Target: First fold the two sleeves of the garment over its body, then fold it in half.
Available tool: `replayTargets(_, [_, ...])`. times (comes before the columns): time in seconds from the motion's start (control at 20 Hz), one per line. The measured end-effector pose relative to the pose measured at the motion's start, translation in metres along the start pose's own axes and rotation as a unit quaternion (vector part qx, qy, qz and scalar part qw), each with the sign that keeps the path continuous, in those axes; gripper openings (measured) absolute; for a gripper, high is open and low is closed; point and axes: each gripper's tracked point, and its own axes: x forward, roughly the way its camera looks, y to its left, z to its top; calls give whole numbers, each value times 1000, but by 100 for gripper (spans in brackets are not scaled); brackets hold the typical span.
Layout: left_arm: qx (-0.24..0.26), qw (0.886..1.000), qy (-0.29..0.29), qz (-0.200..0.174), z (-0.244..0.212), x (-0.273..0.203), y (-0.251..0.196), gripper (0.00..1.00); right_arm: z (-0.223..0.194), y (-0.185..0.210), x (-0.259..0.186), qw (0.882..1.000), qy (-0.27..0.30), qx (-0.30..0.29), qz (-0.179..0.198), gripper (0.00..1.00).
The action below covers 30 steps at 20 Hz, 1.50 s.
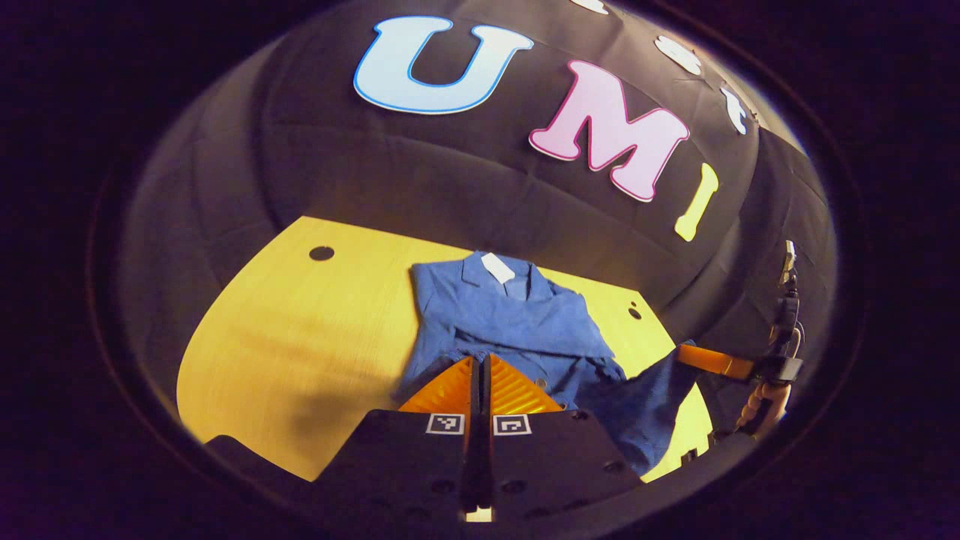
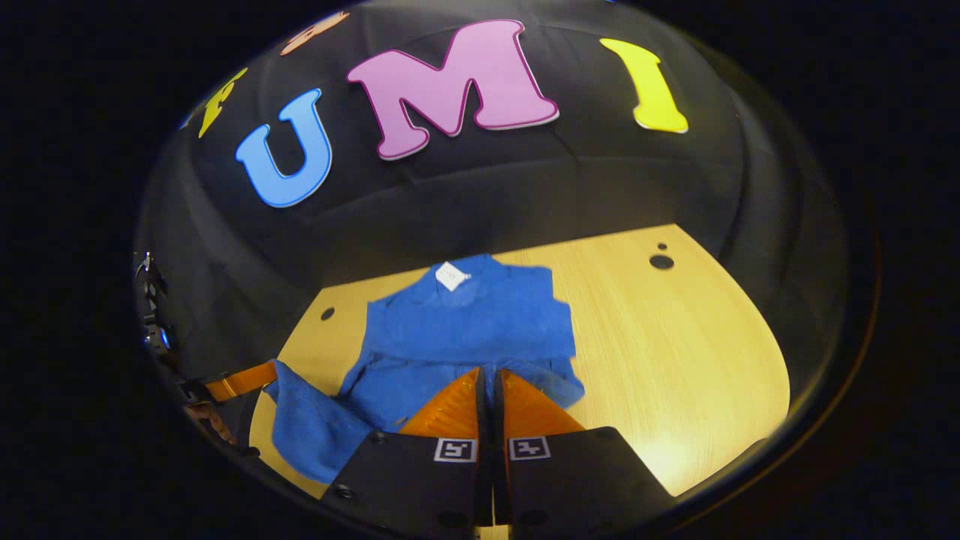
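on the yellow wooden bench (image 1: 300, 330), seen in the left gripper view, a dark round hole (image 1: 321, 253) sits near the far left corner and the wood beside it is bare. to the right of that lies the blue shirt (image 1: 517, 322), collar toward the back wall with a white tag (image 1: 497, 267) at the neck; one sleeve appears already folded across the chest. the left gripper (image 1: 480, 375) is low in front of the shirt's near hem, its orange fingers (image 1: 450, 390) drawn nearly together with only a thin slit between them; whether cloth is caught in that slit i cannot tell. farther right, a blue flap of the shirt is lifted off the bench, with the other gripper's orange finger at its far edge and a hand (image 1: 765, 409) behind it.

in the right gripper view, that far gripper and its hand show at the left edge, an orange finger touching the raised blue corner. the shirt (image 2: 465, 330) spreads across the middle of the bench (image 2: 675, 352), tag (image 2: 451, 276) at the collar. the right gripper (image 2: 487, 390) sits over the near hem, orange fingers (image 2: 525, 409) almost closed, and i cannot tell if they pinch fabric. to the right two small holes (image 2: 661, 260) mark the bare wood.
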Motion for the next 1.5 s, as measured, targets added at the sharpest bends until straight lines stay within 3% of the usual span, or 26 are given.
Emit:
replayTargets(0.25, [73, 994, -78, 22, 125, 108, 31, 0, 117, -16, 117, 996, -80, -35, -17, 1])
replayTargets(0.35, [73, 986, -146, 34, 172, 162, 45, 0, 145, -36, 171, 992, -106, -51, -50, 1])
replayTargets(0.45, [89, 976, -181, 82, 193, 211, 73, 0, 144, -72, 222, 987, -114, -43, -109, 6])
replayTargets(0.5, [112, 972, -176, 108, 193, 227, 86, 28, 127, -88, 235, 986, -88, -34, -140, 16])
replayTargets(0.55, [129, 971, -154, 127, 184, 228, 89, 56, 109, -97, 248, 987, -65, -35, -144, 23])
replayTargets(0.6, [134, 972, -118, 152, 166, 234, 97, 83, 93, -103, 253, 988, -41, -46, -143, 48])
replayTargets(0.65, [125, 975, -102, 153, 158, 227, 91, 84, 87, -106, 251, 987, -43, -62, -144, 73])
replayTargets(0.7, [111, 978, -107, 142, 150, 222, 84, 86, 89, -105, 247, 985, -57, -79, -146, 98])
replayTargets(0.9, [77, 977, -145, 133, 143, 185, 55, 86, 115, -86, 201, 977, -125, -114, -133, 97])
replayTargets(1.1, [58, 973, -199, 103, 147, 106, 5, 86, 131, -59, 125, 971, -177, -117, -112, 96])
replayTargets(1.15, [58, 971, -211, 102, 146, 84, -6, 86, 132, -55, 102, 969, -189, -115, -114, 96])
replayTargets(1.25, [64, 967, -229, 86, 139, 35, -34, 86, 141, -52, 52, 953, -243, -119, -135, 97])
replayTargets(1.35, [79, 959, -265, 69, 134, -18, -60, 86, 139, -32, 1, 942, -282, -129, -129, 96])
replayTargets(1.4, [89, 951, -288, 69, 131, -45, -71, 85, 132, -23, -26, 941, -286, -134, -122, 92])
replayTargets(1.5, [111, 948, -291, 68, 107, -95, -95, 83, 105, -13, -76, 947, -269, -127, -119, 95])
